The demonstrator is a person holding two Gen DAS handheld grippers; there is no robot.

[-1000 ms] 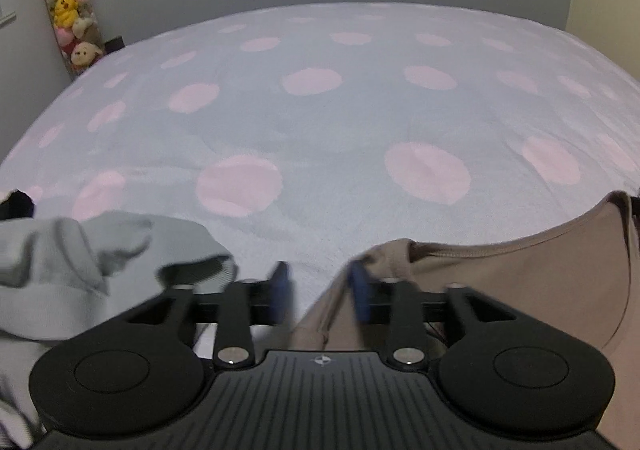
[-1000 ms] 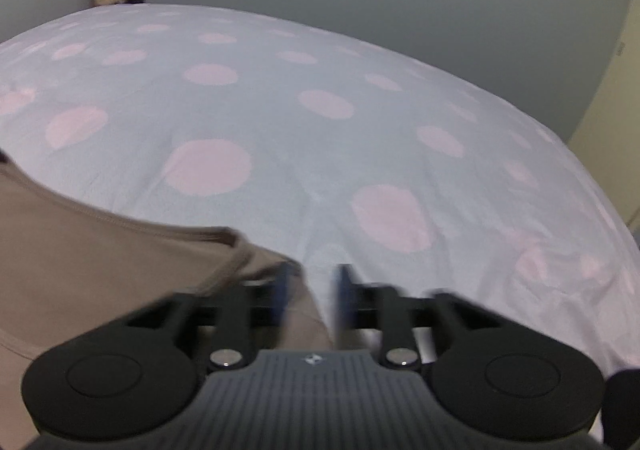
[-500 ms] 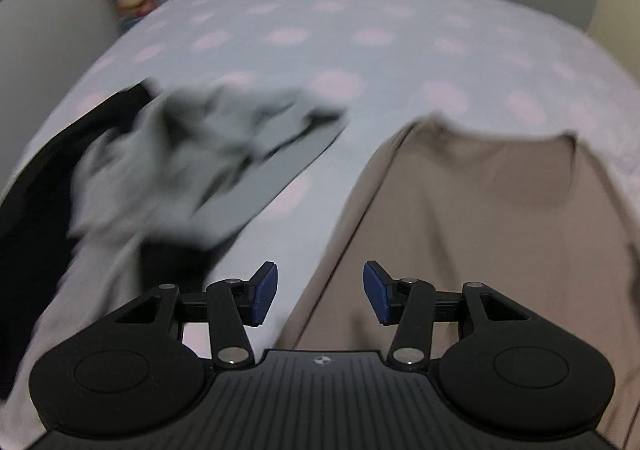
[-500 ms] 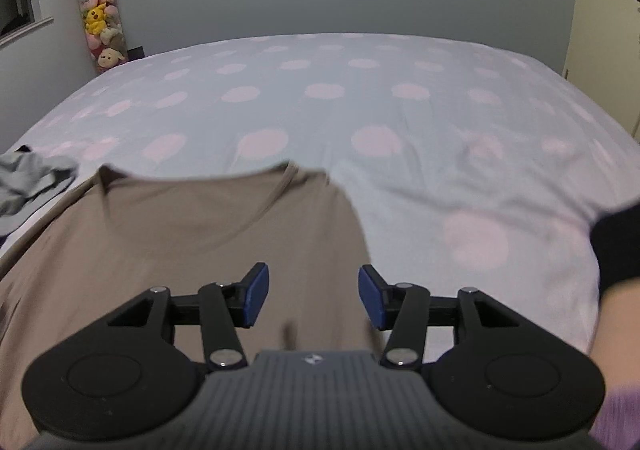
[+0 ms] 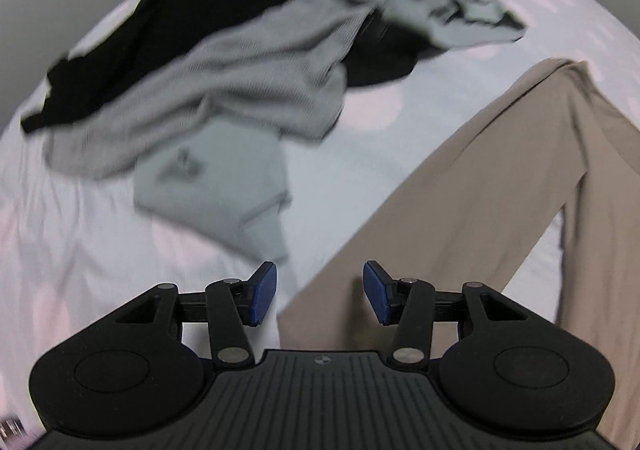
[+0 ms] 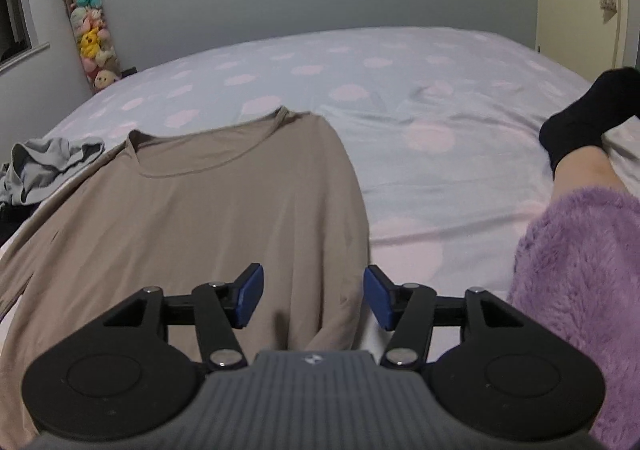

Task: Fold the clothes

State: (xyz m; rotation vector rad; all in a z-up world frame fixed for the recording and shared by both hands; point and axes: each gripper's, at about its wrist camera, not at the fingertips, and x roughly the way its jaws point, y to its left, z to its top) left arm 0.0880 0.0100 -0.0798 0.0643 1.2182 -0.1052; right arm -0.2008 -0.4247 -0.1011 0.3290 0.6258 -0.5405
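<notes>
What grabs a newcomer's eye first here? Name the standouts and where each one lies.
The tan long-sleeved shirt dominates, spread flat on the polka-dot bedsheet with its neckline toward the far wall. Left of it sits a rumpled heap of grey clothes over a black garment. At the right edge of the right wrist view, a fuzzy purple sleeve and a black-socked foot lie on the bed.
</notes>
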